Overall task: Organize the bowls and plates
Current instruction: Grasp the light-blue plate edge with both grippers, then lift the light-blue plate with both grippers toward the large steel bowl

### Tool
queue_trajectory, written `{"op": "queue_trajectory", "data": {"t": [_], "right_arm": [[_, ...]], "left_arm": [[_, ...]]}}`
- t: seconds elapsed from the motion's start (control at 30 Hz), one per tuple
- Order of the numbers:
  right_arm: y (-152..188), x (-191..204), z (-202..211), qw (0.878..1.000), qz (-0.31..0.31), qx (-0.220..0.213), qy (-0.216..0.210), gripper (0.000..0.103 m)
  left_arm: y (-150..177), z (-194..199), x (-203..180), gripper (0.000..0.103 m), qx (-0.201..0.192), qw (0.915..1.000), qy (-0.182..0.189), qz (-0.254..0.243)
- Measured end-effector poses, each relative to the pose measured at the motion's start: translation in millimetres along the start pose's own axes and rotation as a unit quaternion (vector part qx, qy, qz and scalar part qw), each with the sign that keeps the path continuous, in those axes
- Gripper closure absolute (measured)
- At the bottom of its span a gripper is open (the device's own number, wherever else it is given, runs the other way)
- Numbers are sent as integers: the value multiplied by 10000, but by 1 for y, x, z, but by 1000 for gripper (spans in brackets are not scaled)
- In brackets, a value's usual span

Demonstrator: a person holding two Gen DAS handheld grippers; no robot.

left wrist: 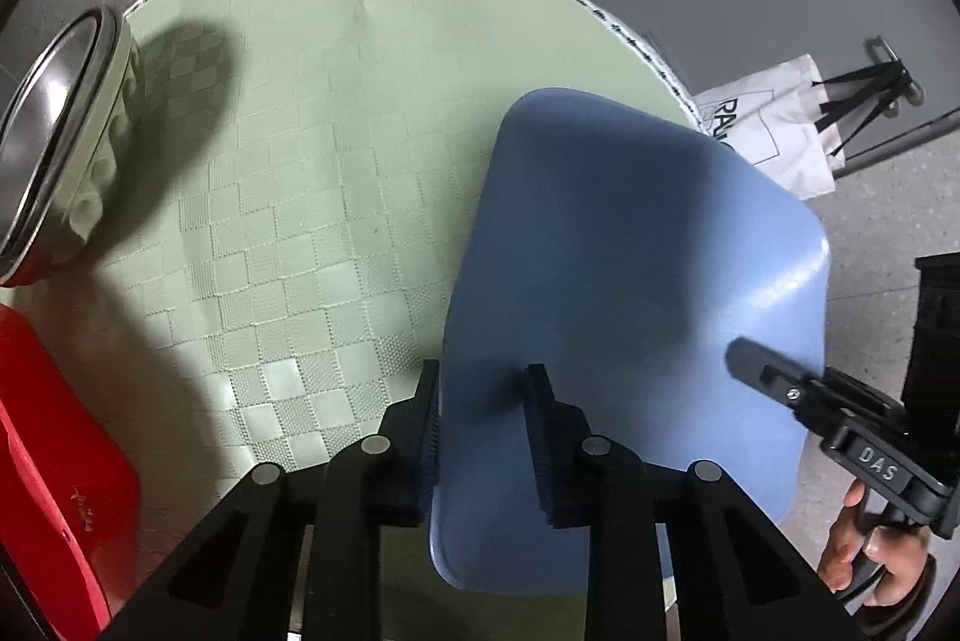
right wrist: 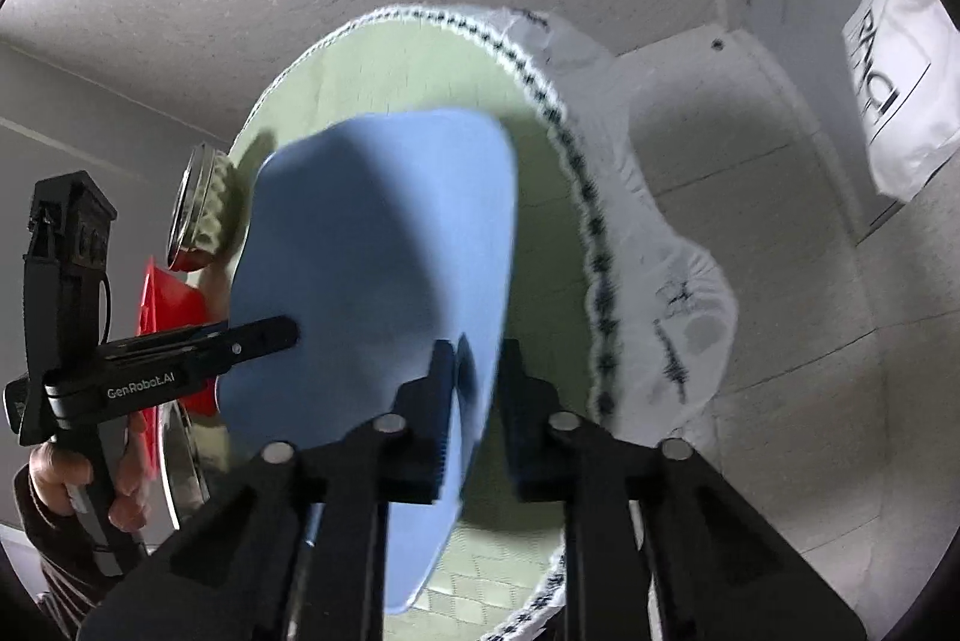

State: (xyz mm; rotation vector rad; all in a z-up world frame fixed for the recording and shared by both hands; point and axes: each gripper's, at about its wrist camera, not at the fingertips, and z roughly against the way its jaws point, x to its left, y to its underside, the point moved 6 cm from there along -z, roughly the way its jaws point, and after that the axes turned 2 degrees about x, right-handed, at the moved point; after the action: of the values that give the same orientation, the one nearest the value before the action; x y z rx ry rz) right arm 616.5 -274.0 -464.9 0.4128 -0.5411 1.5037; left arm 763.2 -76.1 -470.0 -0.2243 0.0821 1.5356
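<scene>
In the lower right of the left wrist view, a blue plate (left wrist: 630, 281) (squarish, rounded corners, matte and plain) is held tilted above a round table with a pale green checked cloth (left wrist: 312, 173). The left gripper (left wrist: 480, 389) has its jaws clamped on the plate's near edge. The right gripper (right wrist: 477, 365) grips the same plate edge-on, its jaws closed on the rim. Its side reads "DAS" in the left view, while the other tool shows "GenRobot.AI" in the right view. At left sit a steel-lined bowl (left wrist: 54, 143) on its side and a red plate (left wrist: 54, 461). At upper right, a white bag (left wrist: 774, 131) lies on the floor, its lettering only partly readable.
</scene>
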Motion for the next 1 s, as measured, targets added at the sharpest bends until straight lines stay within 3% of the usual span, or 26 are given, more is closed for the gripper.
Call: {"op": "queue_trajectory", "data": {"t": [0.33, 0.6, 0.8, 1.0], "right_arm": [[2, 5, 11, 9999, 66, -109, -42, 94], [3, 23, 40, 9990, 269, -353, -104, 94], [7, 59, 69, 9957, 690, -606, -139, 94], [23, 113, 77, 9887, 1349, -588, -301, 93]], "left_arm": [[8, 15, 0, 88, -200, 9997, 93, 73], [24, 54, 0, 88, -546, 9983, 180, 87], [48, 105, 4, 88, -1026, 9943, 233, 189], [96, 156, 40, 88, -1507, 9866, 236, 574]]}}
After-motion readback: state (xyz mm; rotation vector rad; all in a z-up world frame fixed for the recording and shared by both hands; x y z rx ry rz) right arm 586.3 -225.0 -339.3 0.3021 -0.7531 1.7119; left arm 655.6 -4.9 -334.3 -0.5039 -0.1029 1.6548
